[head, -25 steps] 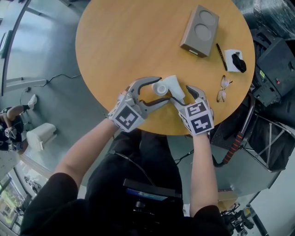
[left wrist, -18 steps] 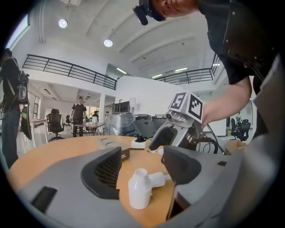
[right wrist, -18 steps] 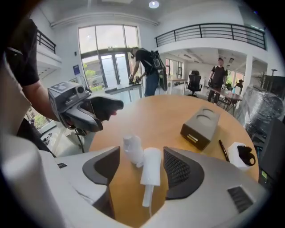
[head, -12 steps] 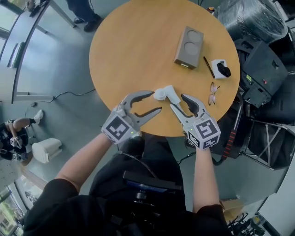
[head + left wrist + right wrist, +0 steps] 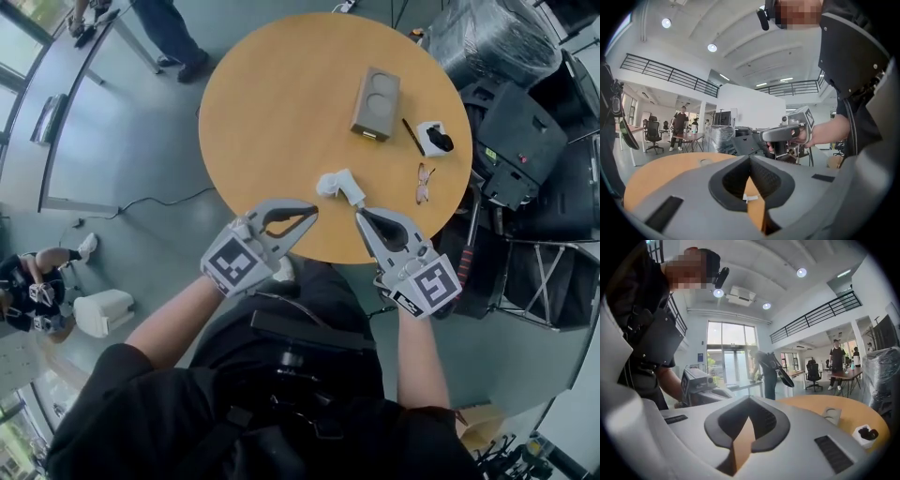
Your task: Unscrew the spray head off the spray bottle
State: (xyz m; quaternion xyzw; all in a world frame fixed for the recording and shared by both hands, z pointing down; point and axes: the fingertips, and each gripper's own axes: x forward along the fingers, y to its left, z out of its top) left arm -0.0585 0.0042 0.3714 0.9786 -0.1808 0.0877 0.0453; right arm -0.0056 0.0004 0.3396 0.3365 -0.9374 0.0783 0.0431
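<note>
Two-handed regrasp to come, seemingly. Hovers left tool (image 5: 313, 214) and right tool (image 5: 359, 217), just clamped shut empty, off table's (image 5: 281, 112) near edge. Next: reopen, regrip bottle (image 5: 337, 185) both ends, counter-twist.

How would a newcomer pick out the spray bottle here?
Start at the round wooden table, then its near edge by the person. The spray bottle is the small white item there, apart from the grey block, pen and glasses.
</note>
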